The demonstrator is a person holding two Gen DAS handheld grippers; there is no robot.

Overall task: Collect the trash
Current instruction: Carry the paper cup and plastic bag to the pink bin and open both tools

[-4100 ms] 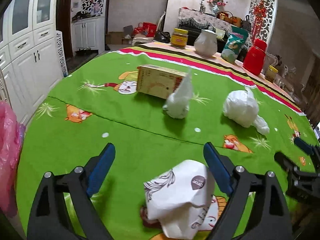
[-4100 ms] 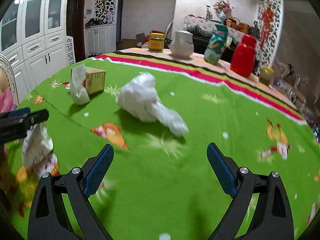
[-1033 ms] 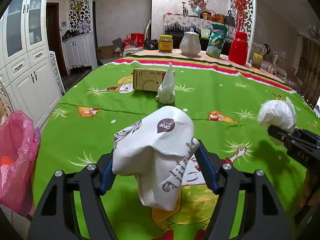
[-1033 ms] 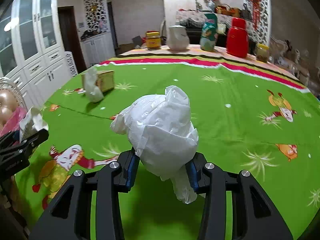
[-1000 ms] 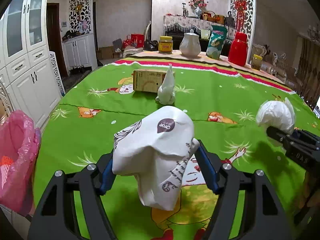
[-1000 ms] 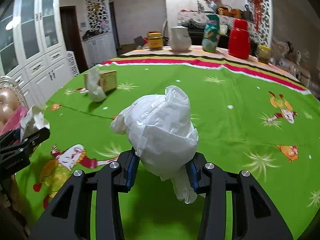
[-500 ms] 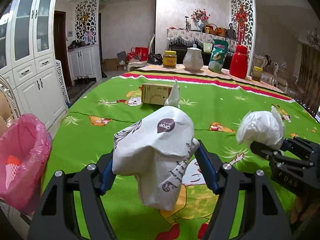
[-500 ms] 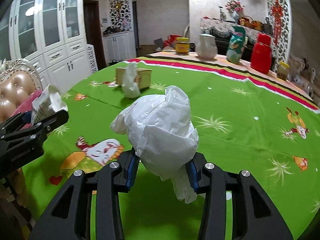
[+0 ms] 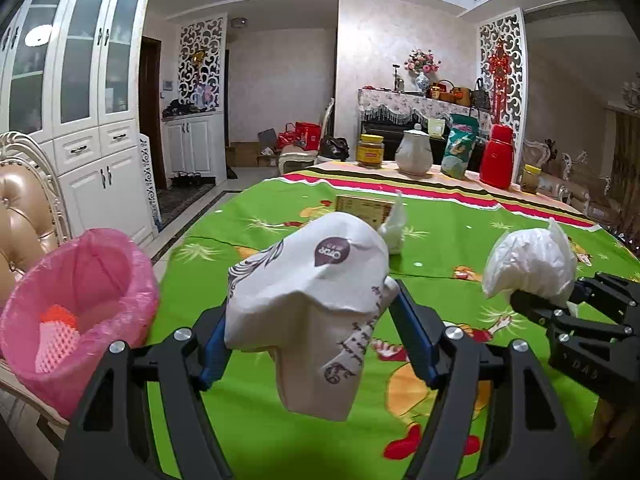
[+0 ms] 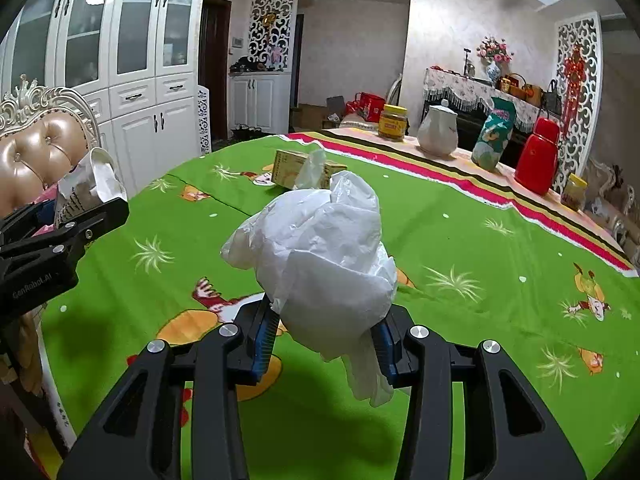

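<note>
My left gripper (image 9: 316,336) is shut on a crumpled printed paper wrapper (image 9: 308,300) and holds it above the near edge of the green tablecloth (image 9: 280,432). My right gripper (image 10: 324,340) is shut on a crumpled white plastic bag (image 10: 324,256), also held above the table. It also shows at the right of the left wrist view (image 9: 532,272). A bin lined with a pink bag (image 9: 80,304) stands off the table's left edge, beside my left gripper. The wrapper also shows at the left of the right wrist view (image 10: 86,186).
A tissue box (image 9: 362,210) with a white tissue (image 9: 394,226) sticking up lies mid-table. A yellow jar (image 9: 370,151), a white teapot (image 9: 414,152), a green bag (image 9: 458,152) and a red flask (image 9: 497,156) line the far edge. A padded chair (image 10: 40,152) stands at the left.
Both grippers have risen and drawn back toward the table's near left edge with their trash. The pink bin has come closer in the left wrist view.
</note>
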